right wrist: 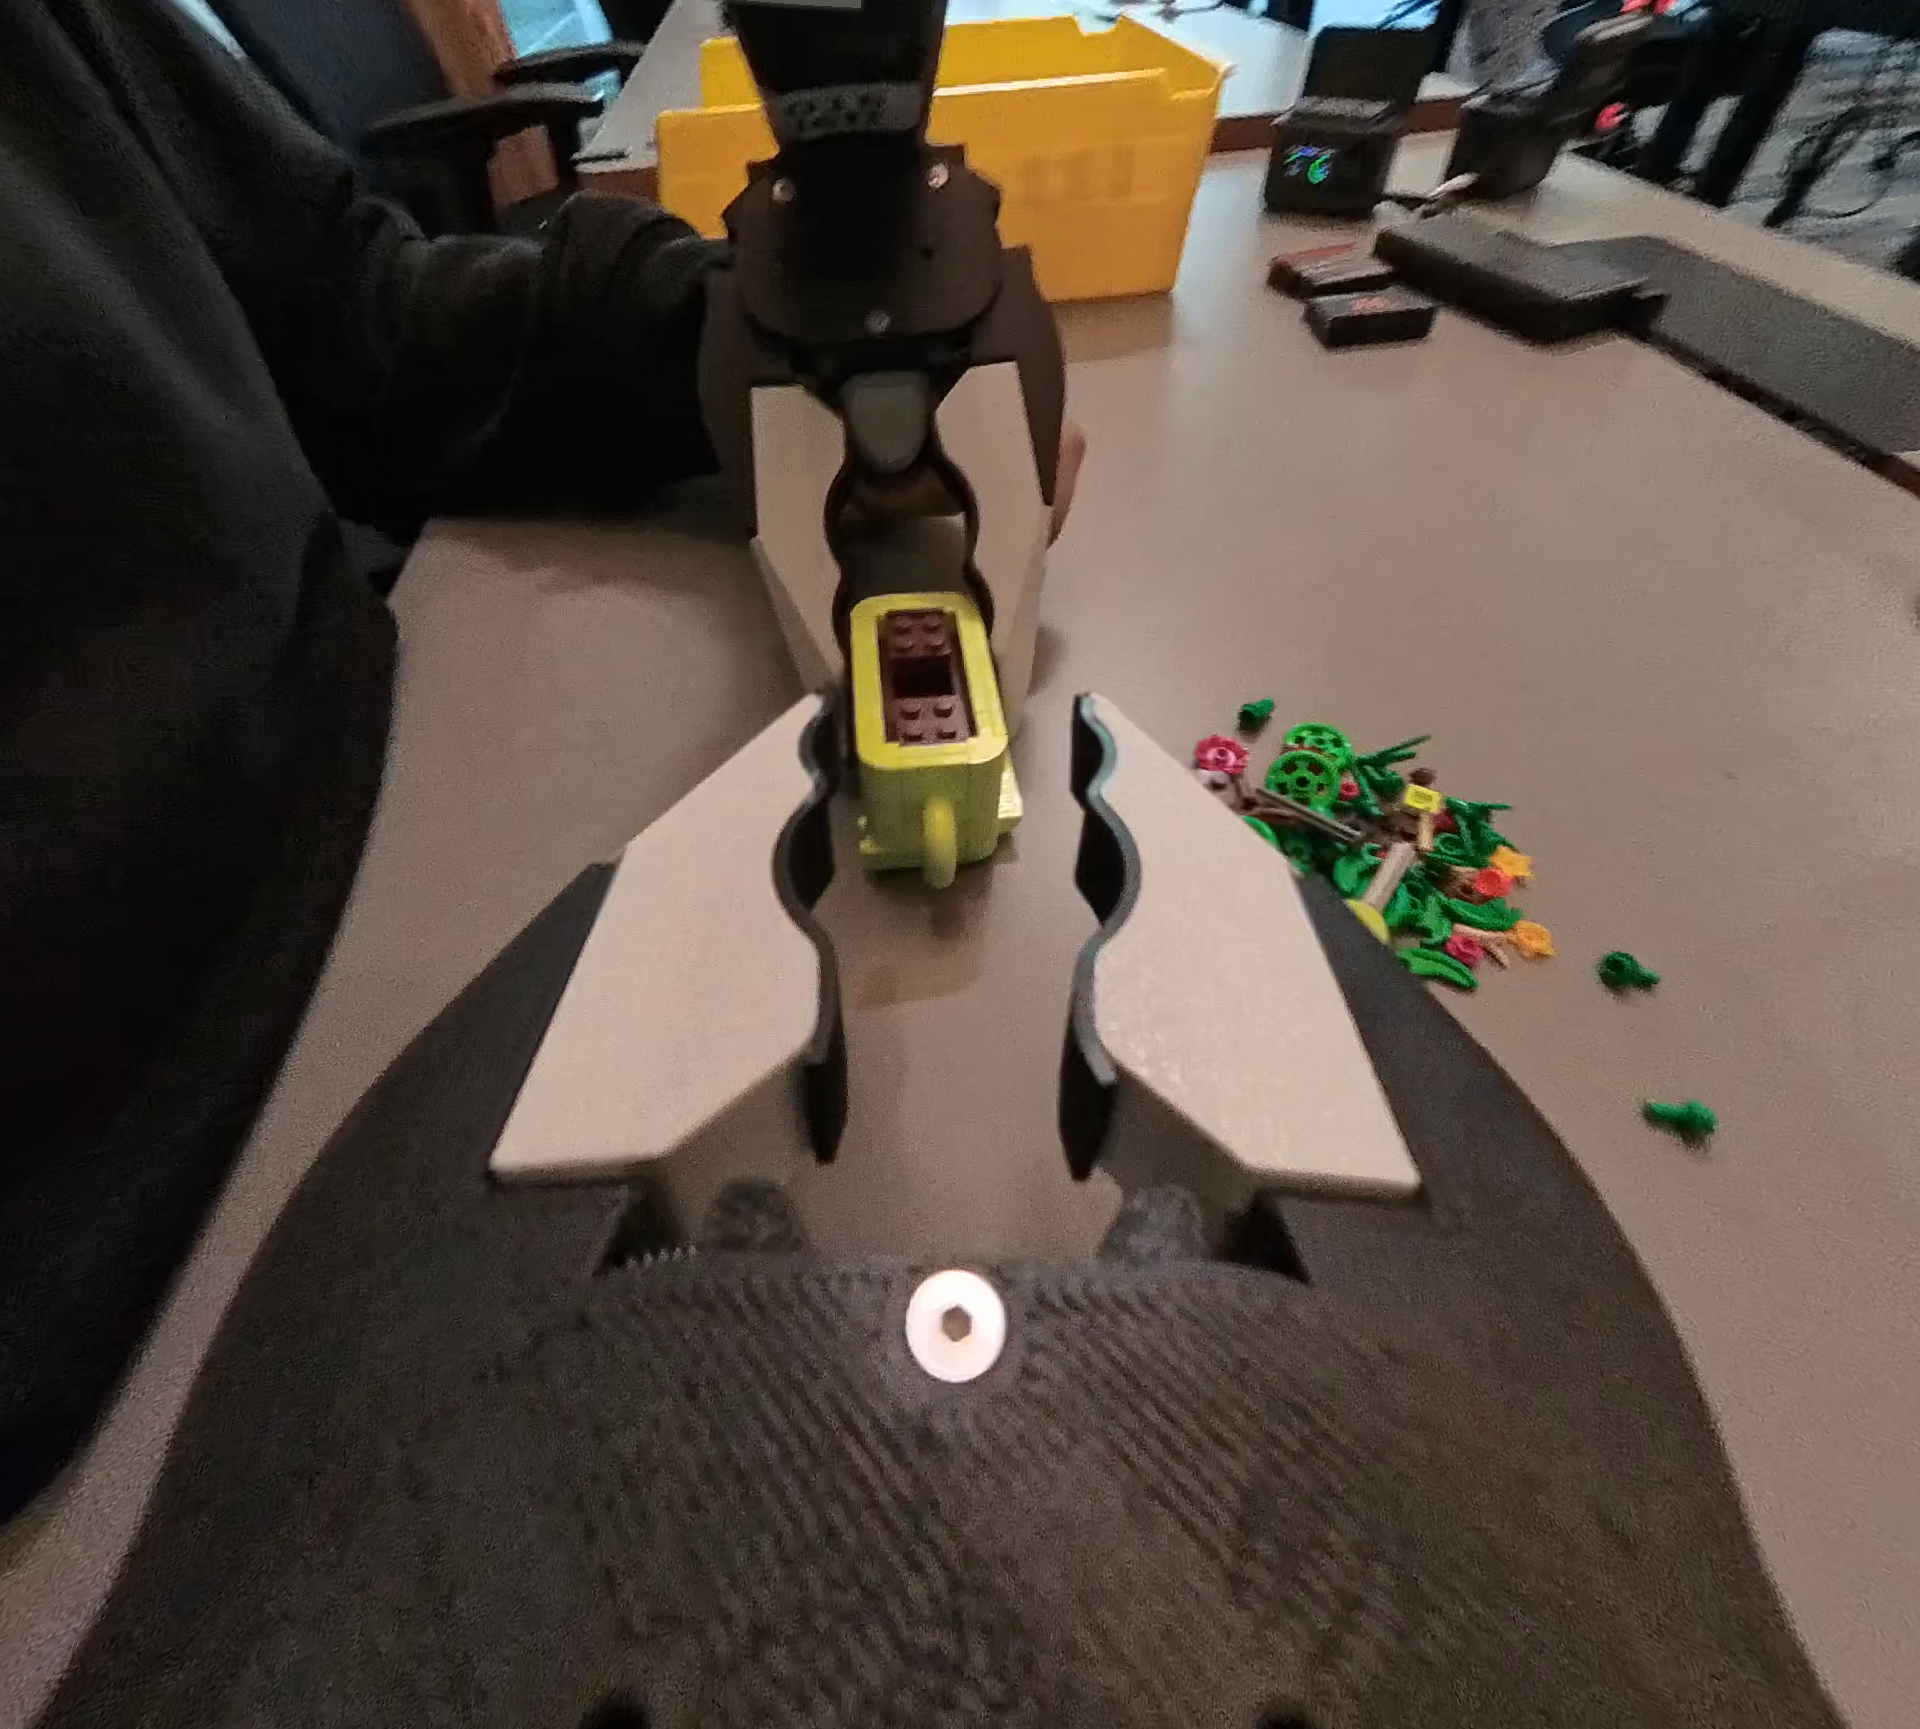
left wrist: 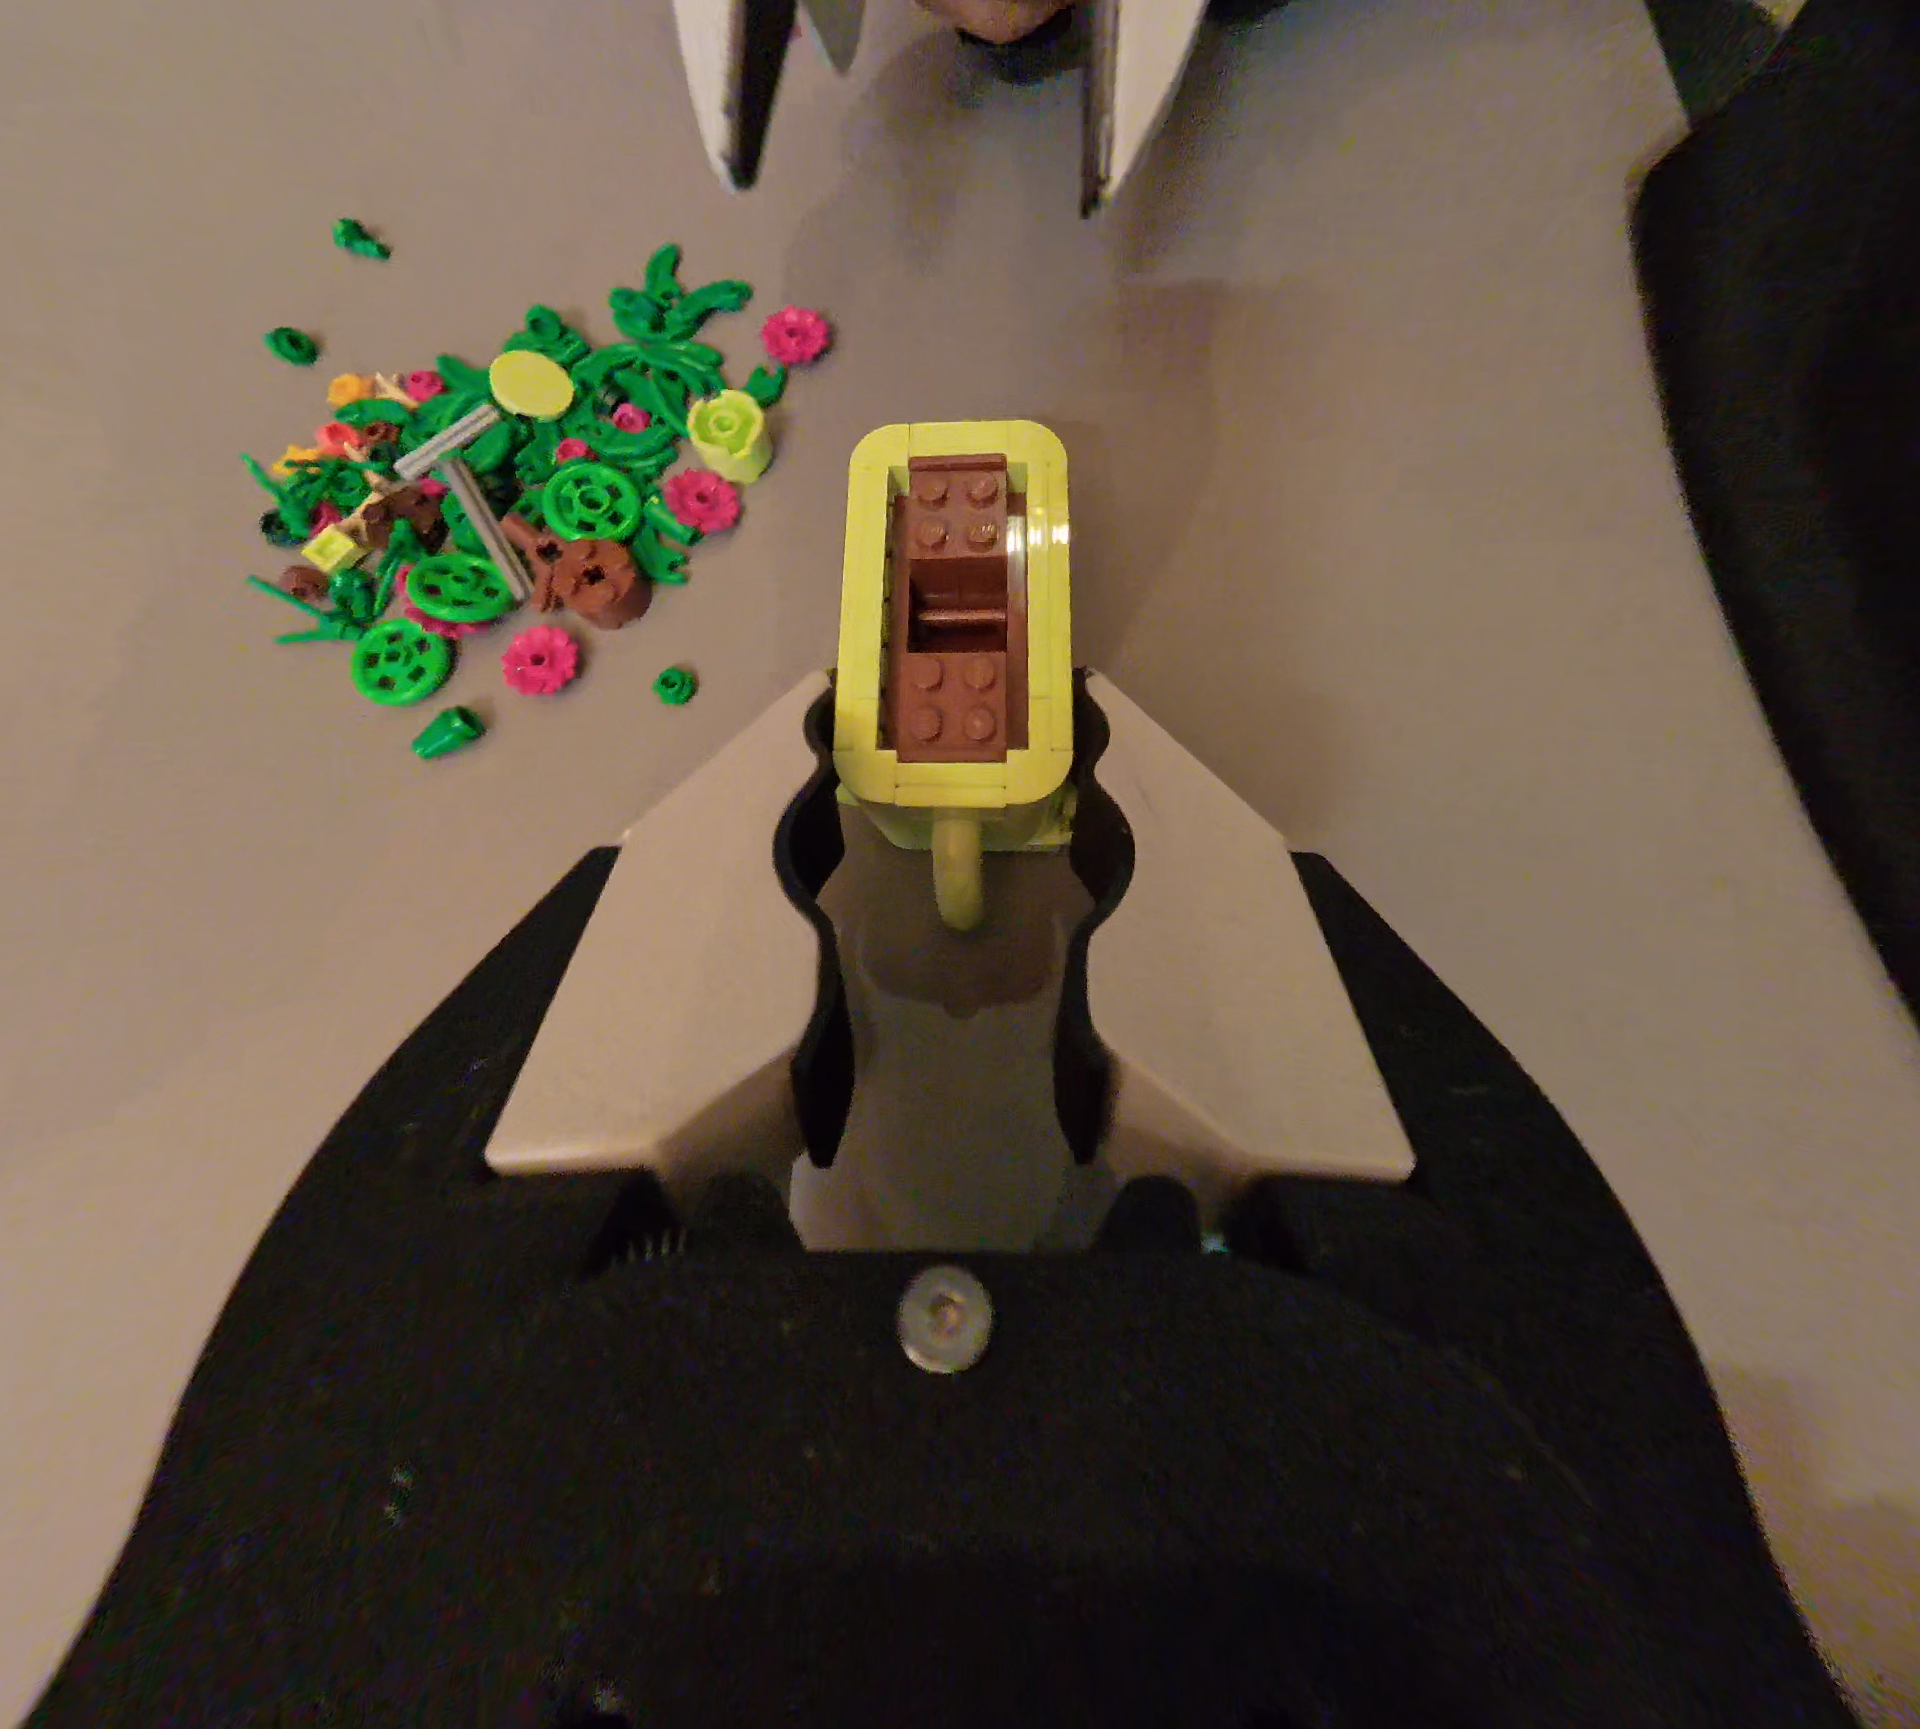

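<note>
A lime green brick-built box (left wrist: 1047, 609) with brown studded bricks inside and a loop handle on each end stands on the grey table (left wrist: 1351, 536). My left gripper (left wrist: 954, 700) is shut on its near end, fingertips on both long sides. In the right wrist view the left gripper (right wrist: 914, 635) holds the box (right wrist: 930, 796) from the far side. My right gripper (right wrist: 951, 713) is open and empty, its tips on either side of the box's near end, not touching. It also shows at the top of the left wrist view (left wrist: 914, 183).
A pile of loose green, pink and brown brick pieces (left wrist: 499, 495) lies beside the box, also in the right wrist view (right wrist: 1382, 848). A yellow bin (right wrist: 1091, 152) and flat black boxes (right wrist: 1361, 297) stand farther back. A person's dark sleeve (right wrist: 156, 329) is at the left. Tip to tip, the grippers are about 8 cm apart.
</note>
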### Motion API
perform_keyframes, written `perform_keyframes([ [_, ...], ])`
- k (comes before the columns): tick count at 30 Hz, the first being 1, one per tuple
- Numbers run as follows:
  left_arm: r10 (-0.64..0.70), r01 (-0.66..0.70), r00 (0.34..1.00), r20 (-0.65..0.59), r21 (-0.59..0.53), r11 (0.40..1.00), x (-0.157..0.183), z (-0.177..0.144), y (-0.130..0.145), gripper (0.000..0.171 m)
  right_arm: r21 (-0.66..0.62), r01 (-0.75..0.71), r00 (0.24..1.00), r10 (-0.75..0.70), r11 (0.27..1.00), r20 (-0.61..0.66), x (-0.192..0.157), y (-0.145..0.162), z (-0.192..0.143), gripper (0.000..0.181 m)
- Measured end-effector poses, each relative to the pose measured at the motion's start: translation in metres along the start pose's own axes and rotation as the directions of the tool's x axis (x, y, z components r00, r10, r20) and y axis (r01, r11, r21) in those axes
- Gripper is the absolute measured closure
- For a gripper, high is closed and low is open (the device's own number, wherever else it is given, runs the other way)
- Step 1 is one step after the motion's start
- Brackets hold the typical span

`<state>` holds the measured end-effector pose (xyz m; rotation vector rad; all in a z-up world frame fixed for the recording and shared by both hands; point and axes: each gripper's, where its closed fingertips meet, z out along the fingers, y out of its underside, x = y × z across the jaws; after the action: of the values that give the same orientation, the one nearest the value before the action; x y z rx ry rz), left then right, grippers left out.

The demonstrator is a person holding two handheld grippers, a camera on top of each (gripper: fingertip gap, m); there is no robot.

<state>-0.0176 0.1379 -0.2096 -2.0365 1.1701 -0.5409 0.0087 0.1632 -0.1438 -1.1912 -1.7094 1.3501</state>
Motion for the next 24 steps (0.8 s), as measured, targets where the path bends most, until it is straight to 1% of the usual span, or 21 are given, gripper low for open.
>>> perform_keyframes([
  [1, -0.012, 0.012, 1.0, -0.001, 0.007, 1.0, -0.003, -0.002, 0.002, 0.132, -0.015, 0.0, 1.0, 0.001, 1.0, 0.03, -0.001, 0.002, 0.004, 0.141],
  [2, -0.027, 0.027, 1.0, 0.0, 0.009, 1.0, -0.005, -0.003, 0.003, 0.131, -0.026, -0.004, 0.998, 0.005, 1.0, 0.055, -0.001, 0.004, 0.007, 0.148],
  [4, -0.062, 0.062, 0.998, 0.027, 0.015, 0.998, -0.012, -0.004, 0.003, 0.116, -0.037, -0.01, 0.997, 0.013, 0.999, 0.073, -0.001, 0.005, 0.009, 0.152],
  [6, -0.056, 0.055, 0.997, 0.056, 0.02, 0.998, -0.016, -0.003, 0.001, 0.112, -0.031, -0.003, 0.998, 0.005, 1.0, 0.058, -0.001, 0.005, 0.007, 0.153],
  [9, 0.007, -0.009, 0.997, 0.082, 0.019, 1.0, -0.011, 0.004, -0.006, 0.112, -0.058, 0.01, 1.0, -0.009, 0.998, 0.02, 0.001, 0.011, 0.001, 0.153],
  [11, 0.048, -0.048, 0.994, 0.101, 0.0, 0.999, -0.006, 0.013, -0.01, 0.112, -0.079, 0.005, 1.0, -0.005, 0.997, 0.007, 0.001, 0.015, 0.0, 0.151],
  [13, 0.076, -0.074, 0.985, 0.152, -0.023, 0.997, -0.008, 0.018, -0.011, 0.115, -0.133, -0.009, 1.0, 0.01, 0.991, 0.006, 0.0, 0.023, 0.003, 0.149],
  [14, 0.084, -0.081, 0.984, 0.154, -0.022, 0.996, -0.007, 0.019, -0.012, 0.116, -0.169, -0.013, 1.0, 0.014, 0.986, 0.005, 0.0, 0.028, 0.005, 0.149],
  [16, 0.075, -0.073, 0.985, 0.155, -0.016, 0.997, -0.008, 0.018, -0.013, 0.117, -0.226, 0.003, 1.0, -0.001, 0.974, 0.007, -0.002, 0.037, 0.01, 0.149],
  [18, 0.057, -0.057, 0.988, 0.142, -0.007, 0.998, -0.007, 0.017, -0.013, 0.119, -0.259, 0.03, 1.0, -0.028, 0.965, 0.013, -0.005, 0.042, 0.012, 0.153],
  [21, 0.042, -0.042, 0.991, 0.13, -0.001, 0.999, -0.007, 0.017, -0.013, 0.12, -0.282, 0.043, 0.999, -0.04, 0.958, 0.016, -0.006, 0.046, 0.014, 0.159],
  [24, 0.023, -0.023, 0.993, 0.117, 0.003, 1.0, -0.007, 0.016, -0.013, 0.121, -0.3, 0.015, 1.0, -0.01, 0.954, 0.019, -0.005, 0.048, 0.015, 0.161],
])
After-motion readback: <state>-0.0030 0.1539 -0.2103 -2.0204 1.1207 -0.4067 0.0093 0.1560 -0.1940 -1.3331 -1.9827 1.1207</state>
